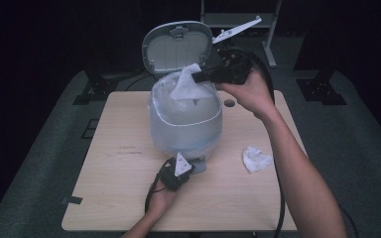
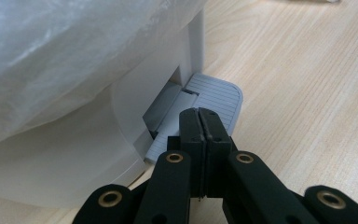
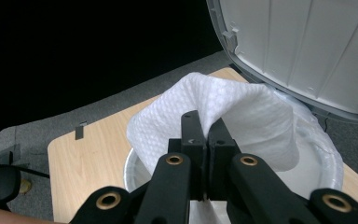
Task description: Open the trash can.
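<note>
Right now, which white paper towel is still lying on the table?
The crumpled white paper towel on the wooden table, right of the bin. The other white towel hangs pinched in the right gripper above the open bin.

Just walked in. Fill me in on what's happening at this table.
A person is working a small pedal bin with two handheld grippers. The left gripper, jaws shut, presses the bin's pedal, and the lid stands open. The right gripper holds a white tissue over the lined opening. Another crumpled tissue lies on the table.
</note>
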Demonstrator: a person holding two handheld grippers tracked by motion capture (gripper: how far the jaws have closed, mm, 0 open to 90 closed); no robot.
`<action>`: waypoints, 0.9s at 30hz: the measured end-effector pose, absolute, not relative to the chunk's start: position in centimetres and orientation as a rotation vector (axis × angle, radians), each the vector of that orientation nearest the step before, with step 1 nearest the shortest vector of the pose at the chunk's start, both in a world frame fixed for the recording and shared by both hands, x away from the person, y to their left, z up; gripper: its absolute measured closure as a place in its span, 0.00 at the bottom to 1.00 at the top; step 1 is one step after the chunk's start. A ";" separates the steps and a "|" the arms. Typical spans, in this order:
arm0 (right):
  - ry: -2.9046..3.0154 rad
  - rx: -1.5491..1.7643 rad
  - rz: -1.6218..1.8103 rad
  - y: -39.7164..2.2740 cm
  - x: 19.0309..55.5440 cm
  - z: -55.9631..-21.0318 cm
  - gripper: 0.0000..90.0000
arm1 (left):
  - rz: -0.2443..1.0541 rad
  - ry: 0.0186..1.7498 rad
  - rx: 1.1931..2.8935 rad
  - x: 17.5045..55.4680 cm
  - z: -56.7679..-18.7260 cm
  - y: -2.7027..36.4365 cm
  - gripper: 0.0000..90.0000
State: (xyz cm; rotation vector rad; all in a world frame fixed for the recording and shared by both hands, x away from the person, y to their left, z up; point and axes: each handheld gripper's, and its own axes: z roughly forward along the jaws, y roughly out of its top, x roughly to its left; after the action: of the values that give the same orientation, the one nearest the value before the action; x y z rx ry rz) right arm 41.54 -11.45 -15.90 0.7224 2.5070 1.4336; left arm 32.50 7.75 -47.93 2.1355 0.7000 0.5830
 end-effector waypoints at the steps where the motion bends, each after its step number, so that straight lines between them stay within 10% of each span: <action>1: 2.507 0.731 1.434 -11.4 41.6 -15.9 0.98 | 0.587 0.700 2.135 32.5 -47.9 7.7 1.00; 27: 2.540 0.773 1.400 -9.2 43.3 -18.1 0.88 | 0.589 0.700 2.136 32.5 -47.9 7.7 1.00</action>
State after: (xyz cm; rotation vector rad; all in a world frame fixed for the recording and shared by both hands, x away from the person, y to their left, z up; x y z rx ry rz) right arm 43.29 -9.19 -18.12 0.7735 2.5400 1.4002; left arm 32.46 7.72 -47.94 2.1358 0.6999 0.5885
